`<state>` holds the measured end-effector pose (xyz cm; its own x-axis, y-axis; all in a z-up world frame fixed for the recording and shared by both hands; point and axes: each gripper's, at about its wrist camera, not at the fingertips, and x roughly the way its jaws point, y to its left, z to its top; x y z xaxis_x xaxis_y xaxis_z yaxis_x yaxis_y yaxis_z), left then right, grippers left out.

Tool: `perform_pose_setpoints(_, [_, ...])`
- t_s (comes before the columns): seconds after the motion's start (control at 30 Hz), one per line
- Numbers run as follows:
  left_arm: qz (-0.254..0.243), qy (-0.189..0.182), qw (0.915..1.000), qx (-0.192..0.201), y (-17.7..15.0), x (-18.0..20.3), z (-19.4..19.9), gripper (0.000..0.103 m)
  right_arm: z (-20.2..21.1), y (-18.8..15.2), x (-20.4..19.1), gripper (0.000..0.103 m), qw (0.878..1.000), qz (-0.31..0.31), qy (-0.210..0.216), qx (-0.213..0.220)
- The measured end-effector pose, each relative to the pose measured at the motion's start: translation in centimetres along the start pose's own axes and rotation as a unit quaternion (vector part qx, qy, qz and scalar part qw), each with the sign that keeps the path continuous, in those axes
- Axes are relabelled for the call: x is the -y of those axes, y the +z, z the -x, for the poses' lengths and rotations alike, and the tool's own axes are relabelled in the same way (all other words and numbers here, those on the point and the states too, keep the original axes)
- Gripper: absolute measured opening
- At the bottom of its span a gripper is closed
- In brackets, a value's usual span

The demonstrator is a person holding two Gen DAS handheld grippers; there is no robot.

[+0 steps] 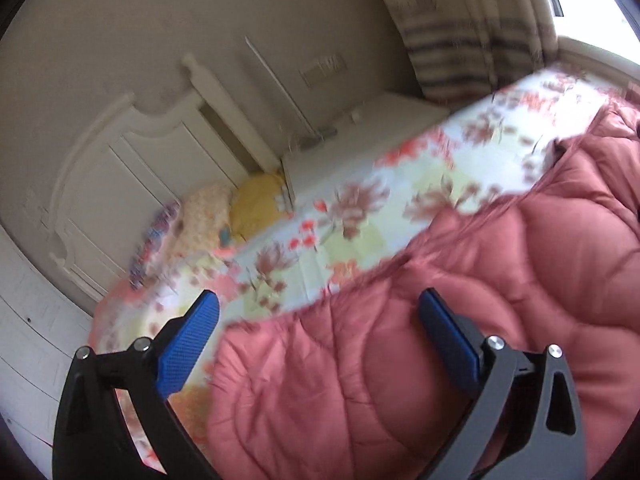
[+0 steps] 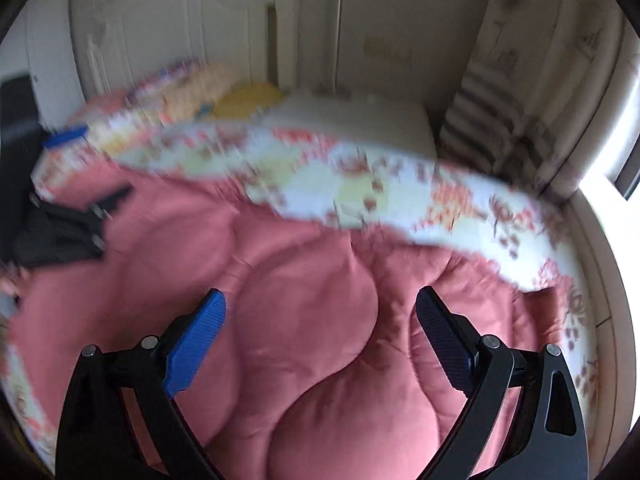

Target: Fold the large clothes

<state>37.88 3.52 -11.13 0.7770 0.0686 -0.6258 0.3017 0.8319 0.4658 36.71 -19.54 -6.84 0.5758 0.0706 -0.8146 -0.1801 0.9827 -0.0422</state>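
The pink quilted coat (image 1: 460,300) lies spread on the bed (image 1: 360,208), over the flowered sheet, and its puffy panels fill the lower part of both wrist views. The step in hand seems to be the choice of a first hold for a fold, and I judge that very little of the folding is done, because the garment is still bulky and uneven. To do this step well, each gripper should take an edge or a hem, not the middle of a thick panel, since the filling is slippery and would bulge out from between the pads. The two holds should be at matching places on the same side, so that the fold comes straight. The left gripper (image 1: 320,320) has its jaws released and wide apart, with nothing between them; it points down at a slant over the border where the coat meets the sheet. The right gripper (image 2: 320,320) also has its jaws released and empty, and it looks more steeply down at the rounded middle panels (image 2: 312,312). In the right view the left gripper appears far at the left side, blurred. Whether any pad touches the cloth I cannot tell.
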Motion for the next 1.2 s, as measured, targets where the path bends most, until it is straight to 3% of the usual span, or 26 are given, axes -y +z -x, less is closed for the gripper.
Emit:
perform_pose_setpoints(0.07, [0.058,-0.065,0.9954,-0.039,-0.7,-1.3,-2.7,0.1,-2.0,-0.7,0.8,0.093,0.999,-0.028,0.037,-0.013])
perform_pose_setpoints(0.17, [0.116,-0.122,0.9836,-0.064,-1.4,-3.3,-4.5,0.101,-3.1,-0.9,1.0,0.095,0.998,-0.029,0.05,-0.011])
perform_pose_setpoints(0.37, [0.177,-0.169,0.9667,-0.073,-2.6,-5.1,-5.9,0.101,-3.9,-0.8,1.0,0.096,0.997,-0.033,0.066,0.003])
perform_pose_setpoints(0.77, [0.195,-0.18,0.9603,-0.085,-3.0,-5.1,-6.5,0.101,-4.3,-0.5,1.7,0.098,0.992,-0.033,0.12,0.002])
perform_pose_setpoints(1.07, [0.226,-0.15,0.9573,-0.099,-4.8,-4.8,-4.5,0.101,-4.4,-0.3,1.5,0.098,0.987,0.01,0.159,-0.006])
perform_pose_setpoints(1.2, [0.227,-0.13,0.9599,-0.102,-5.3,-4.5,-3.5,0.101,-4.3,-0.4,1.4,0.098,0.984,0.024,0.178,-0.009])
